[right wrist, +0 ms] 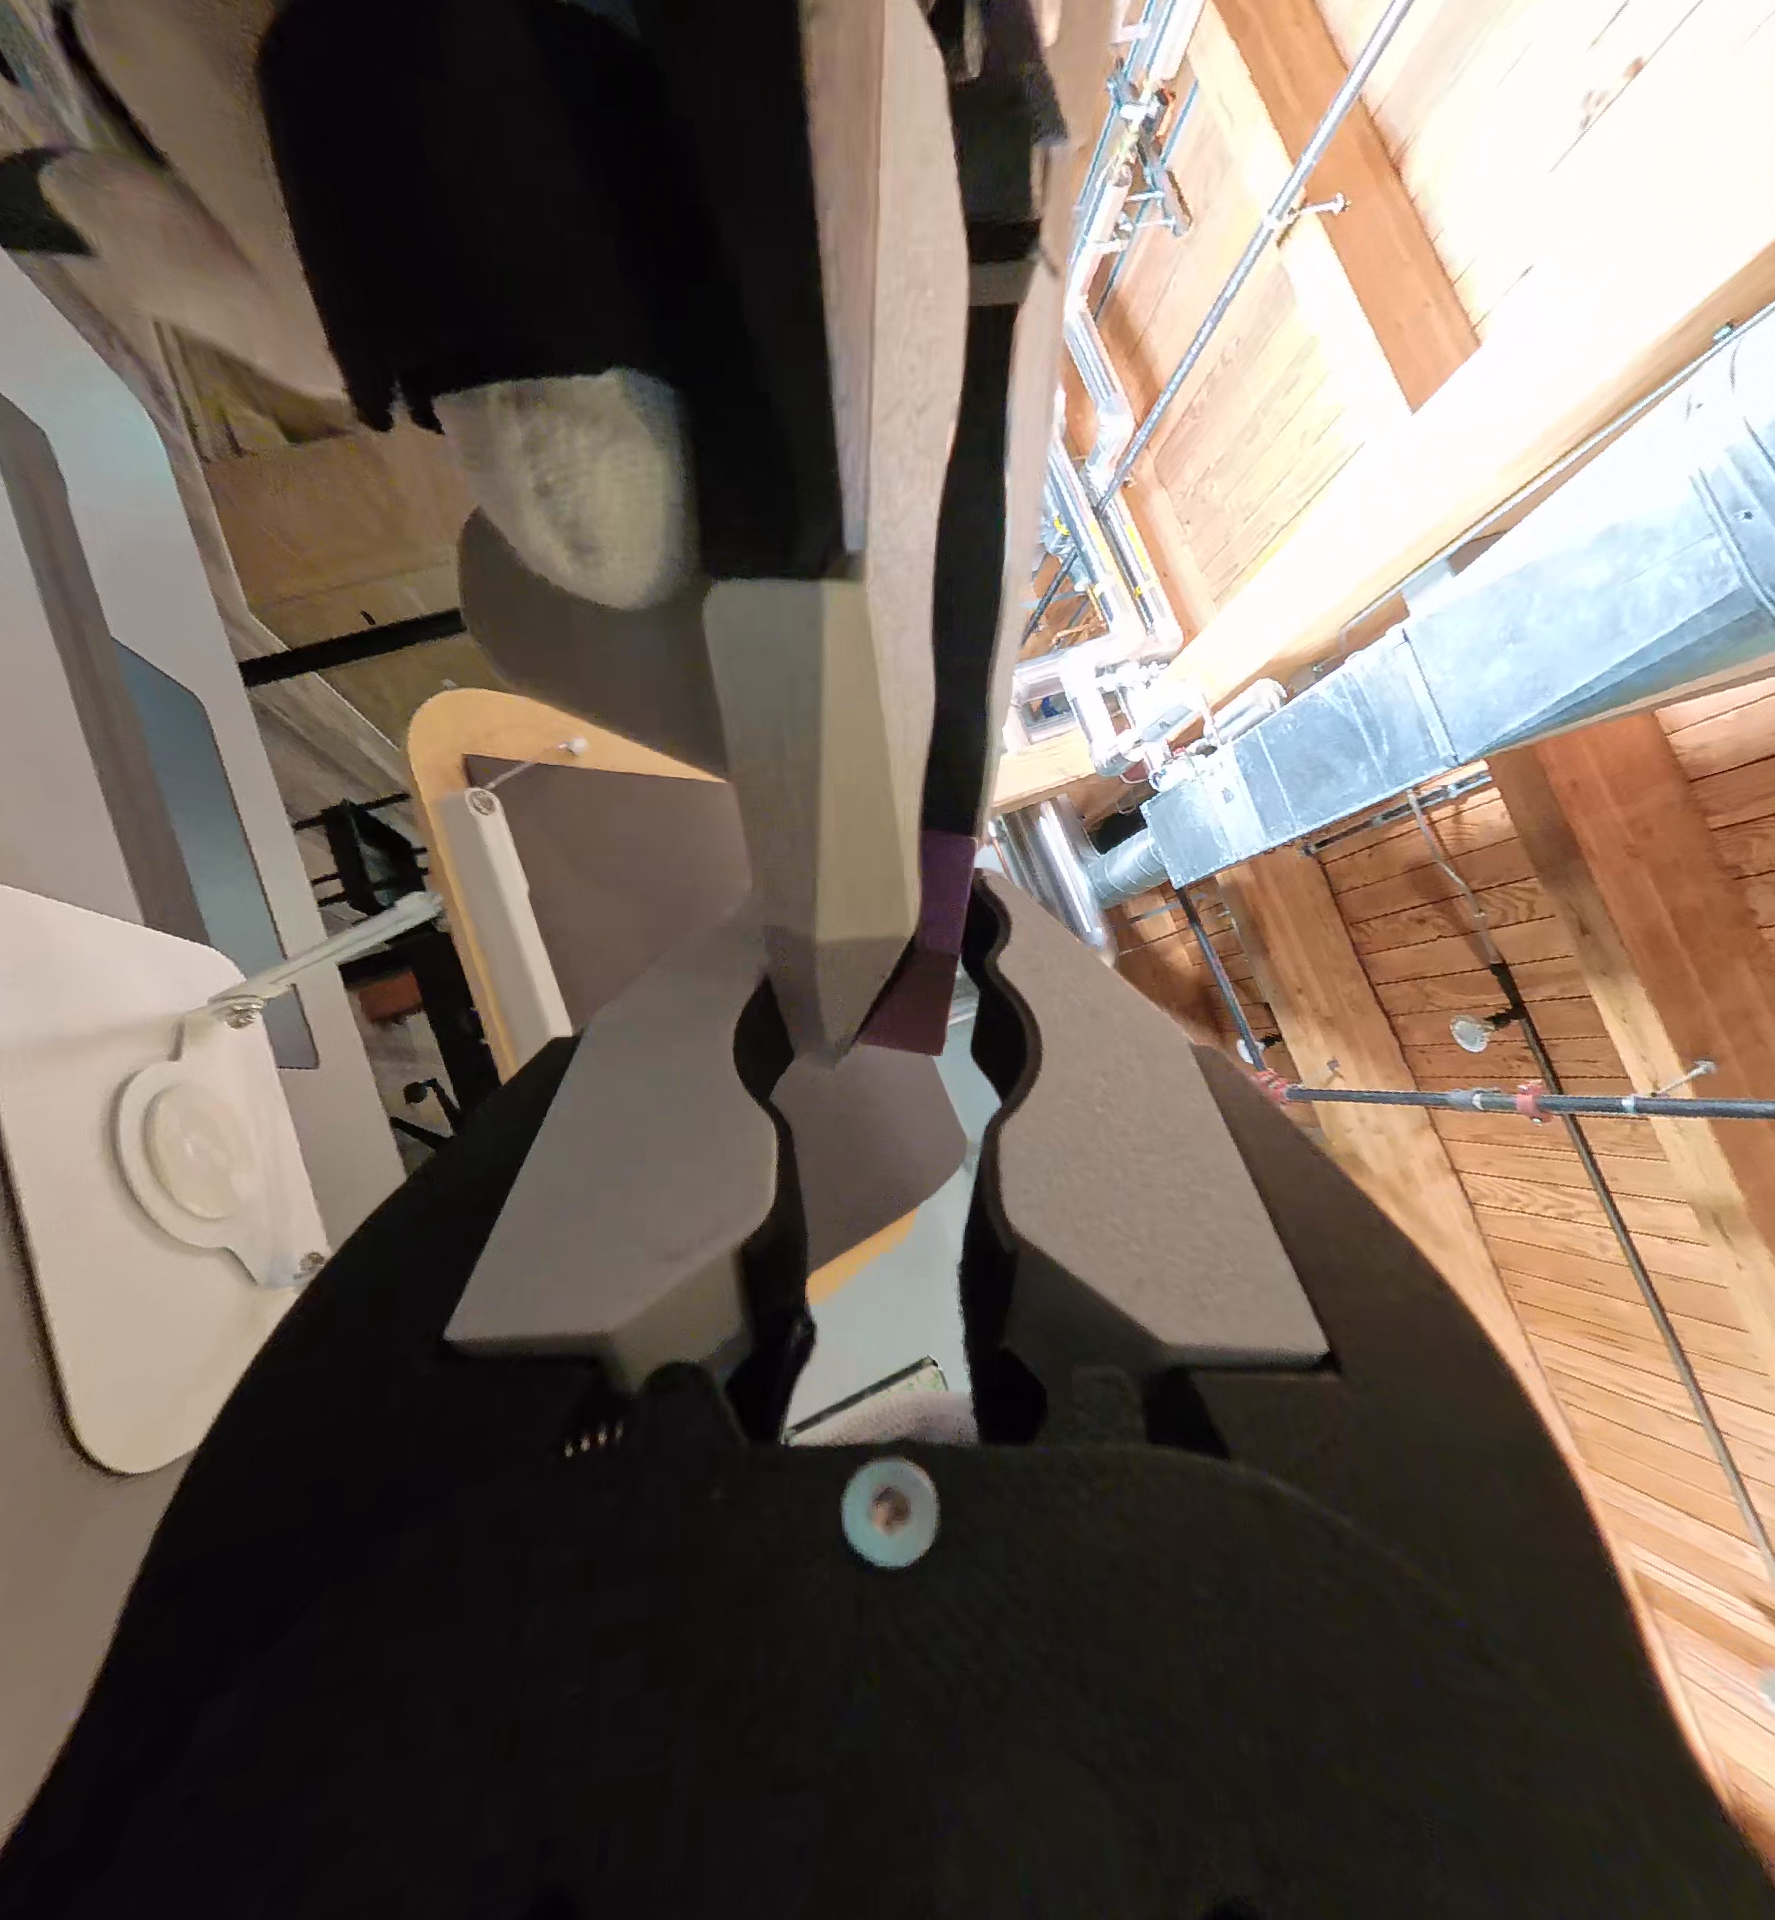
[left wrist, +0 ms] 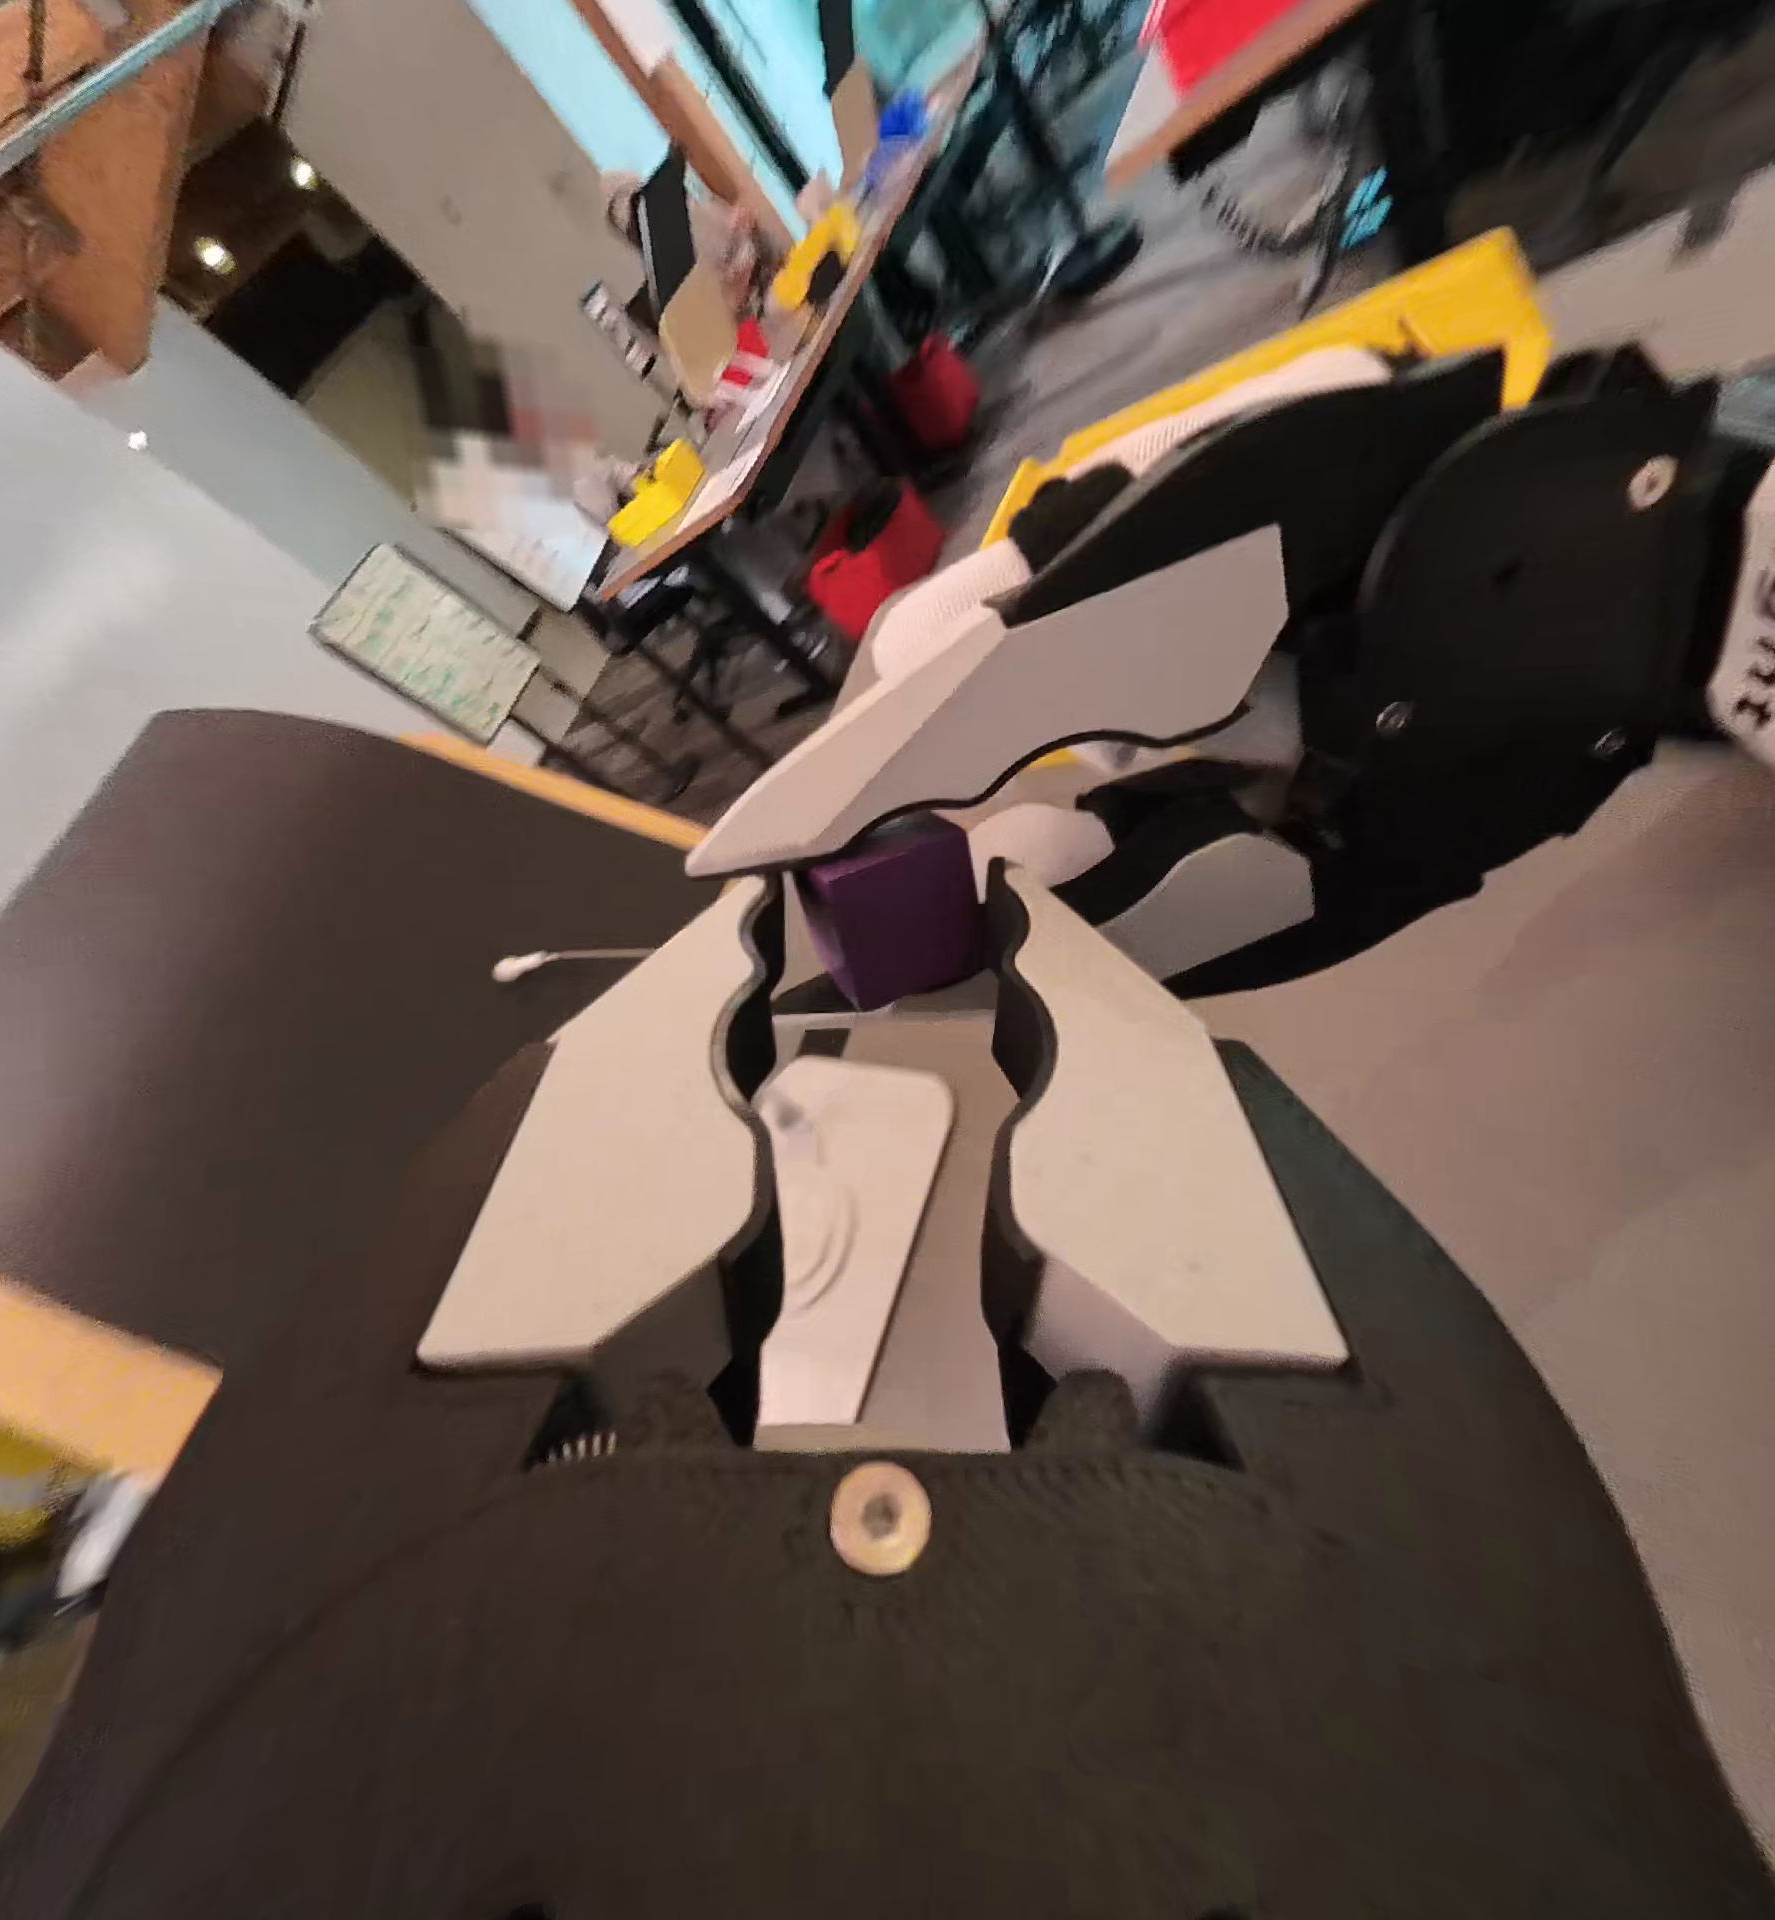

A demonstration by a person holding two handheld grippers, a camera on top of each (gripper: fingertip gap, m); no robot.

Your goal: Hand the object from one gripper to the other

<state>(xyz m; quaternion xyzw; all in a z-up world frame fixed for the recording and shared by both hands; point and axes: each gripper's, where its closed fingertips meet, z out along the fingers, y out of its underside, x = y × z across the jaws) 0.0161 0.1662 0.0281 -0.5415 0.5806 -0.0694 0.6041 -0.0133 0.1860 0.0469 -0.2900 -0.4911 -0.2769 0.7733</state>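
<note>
A small purple cube [left wrist: 898, 920] is held in the air between both grippers. In the left wrist view my left gripper [left wrist: 883, 899] has its two grey fingertips against the cube's left and right sides. My right gripper [left wrist: 862, 914] comes in from the right, crosswise. Its upper finger [left wrist: 1018, 707] lies on the cube's top, and its lower fingertip is hidden under the cube. In the right wrist view my right gripper [right wrist: 867, 945] is at cube width. The cube [right wrist: 943, 894] touches its right finger, and a left gripper finger [right wrist: 831, 810] hides the other side.
A dark table mat [left wrist: 239, 1039] lies below, with a white flat plate [left wrist: 852, 1195] and a white cable [left wrist: 550, 961] on it. A yellow bin [left wrist: 1382, 312] stands behind the right gripper. Workbenches stand farther back. The right wrist view shows the wooden ceiling and a metal duct [right wrist: 1485, 623]. The tips of both grippers are at nearly the same place.
</note>
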